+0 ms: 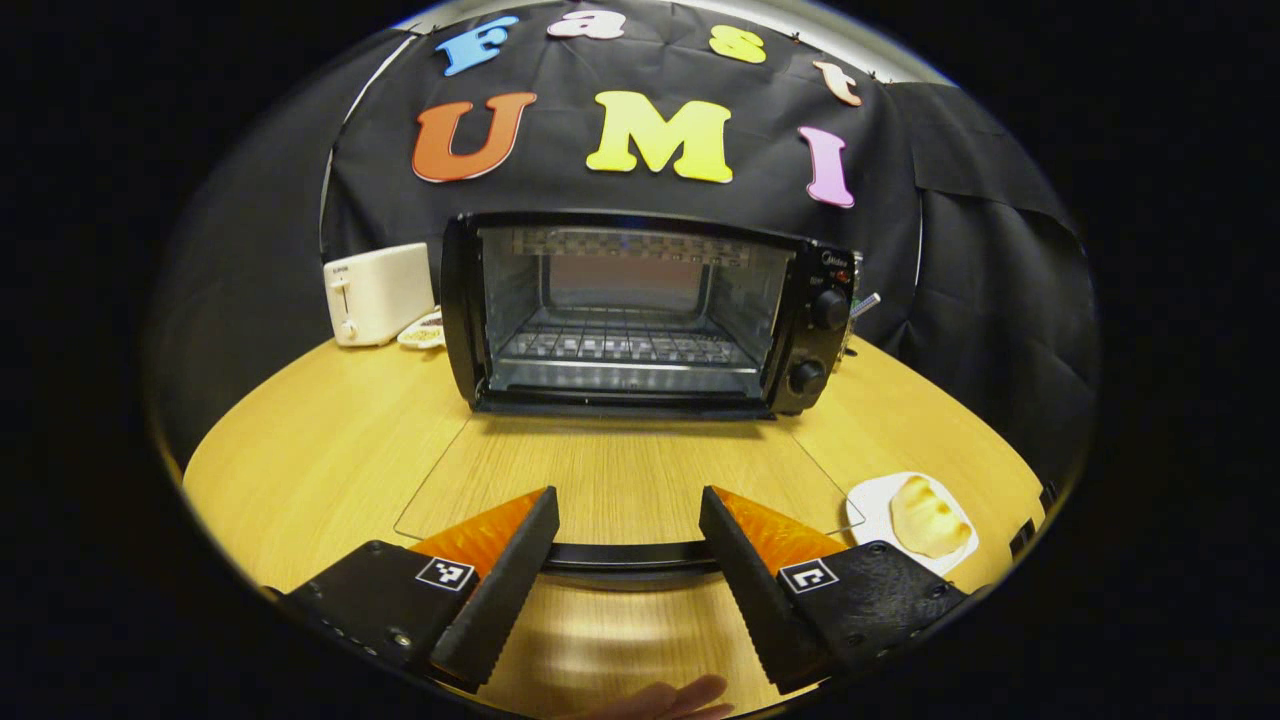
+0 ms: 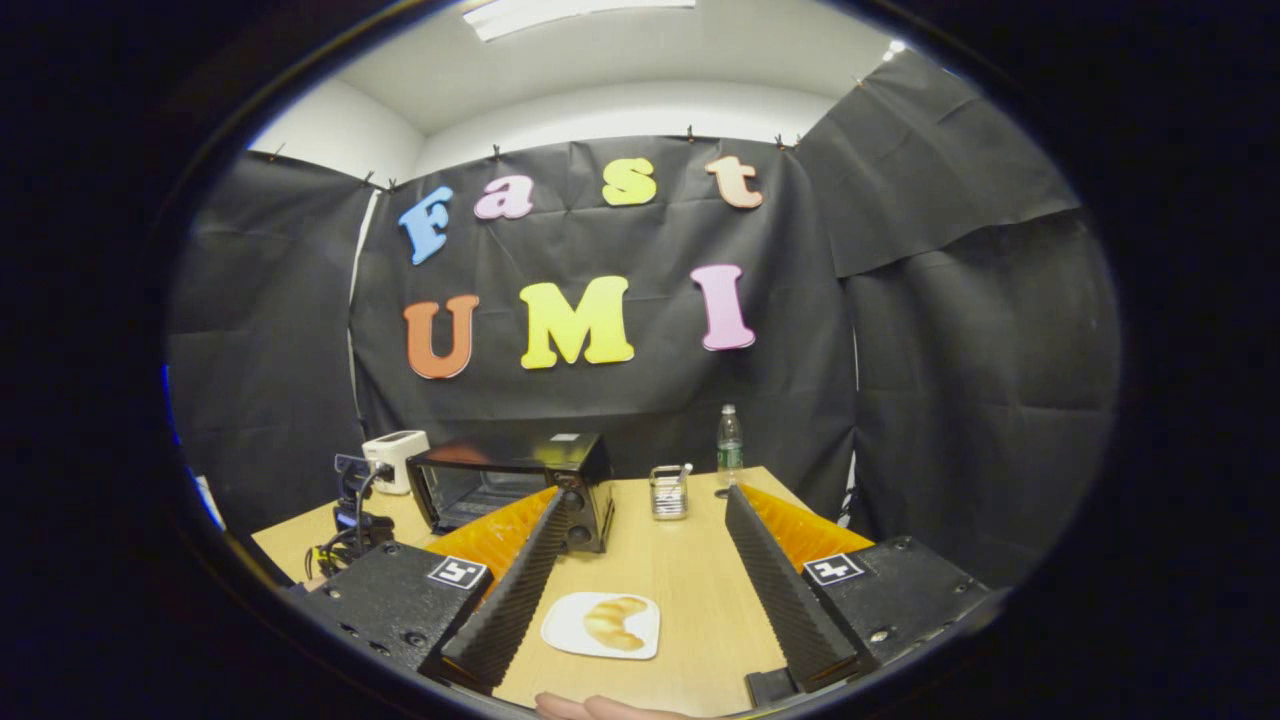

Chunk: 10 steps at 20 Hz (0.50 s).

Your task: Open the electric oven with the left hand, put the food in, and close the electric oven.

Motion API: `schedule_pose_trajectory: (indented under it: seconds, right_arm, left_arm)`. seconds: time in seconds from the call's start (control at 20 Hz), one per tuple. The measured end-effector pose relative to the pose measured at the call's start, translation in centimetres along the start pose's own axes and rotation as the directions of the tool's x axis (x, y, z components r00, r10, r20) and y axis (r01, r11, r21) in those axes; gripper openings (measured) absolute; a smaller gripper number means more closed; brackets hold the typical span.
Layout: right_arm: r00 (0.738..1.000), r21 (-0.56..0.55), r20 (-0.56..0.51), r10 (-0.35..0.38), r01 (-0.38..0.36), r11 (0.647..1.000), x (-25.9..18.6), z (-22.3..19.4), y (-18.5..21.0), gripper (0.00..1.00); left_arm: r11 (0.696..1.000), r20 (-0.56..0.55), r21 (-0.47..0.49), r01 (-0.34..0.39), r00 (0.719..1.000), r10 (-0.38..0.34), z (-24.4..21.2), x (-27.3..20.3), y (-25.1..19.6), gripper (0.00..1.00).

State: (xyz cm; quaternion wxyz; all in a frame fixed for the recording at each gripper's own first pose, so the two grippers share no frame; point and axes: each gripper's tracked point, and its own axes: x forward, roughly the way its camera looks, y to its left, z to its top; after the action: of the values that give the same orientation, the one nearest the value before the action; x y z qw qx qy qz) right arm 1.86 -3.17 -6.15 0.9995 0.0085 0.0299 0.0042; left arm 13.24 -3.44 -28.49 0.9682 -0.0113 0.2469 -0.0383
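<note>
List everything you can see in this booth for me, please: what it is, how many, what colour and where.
electric oven: one, black, back of the table, glass door folded down flat, wire rack inside bare
oven door handle: one, black, between the left gripper's fingers, not gripped
table: one, light wood
toaster: one, white, left of the oven
plate: one, white, on the table in front of the oven's knob side
pastry: one, golden, on the plate
water bottle: one, clear, far table edge
wire holder: one, metal, beside the bottle
left gripper: one, open, at the door handle
right gripper: one, open, above the plate
</note>
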Motion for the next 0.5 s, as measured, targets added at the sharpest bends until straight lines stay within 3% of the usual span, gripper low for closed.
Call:
schedule_pose_trajectory:
  seconds: [0.25, 0.5]
  right_arm:
    - [1.000, 0.014, -0.029, 0.008, -0.008, 1.000, 0.3, -1.0, 0.3, 0.96]
    - [1.000, -0.001, -0.010, 0.001, -0.001, 1.000, 0.2, -0.5, 0.2, 0.96]
  left_arm:
    - [0.998, 0.020, 0.063, -0.023, 1.000, 0.021, -0.3, 0.4, 0.2, 0.96]
    - [1.000, 0.050, -0.012, -0.017, 0.999, 0.018, 1.8, -1.2, 0.9, 0.95]
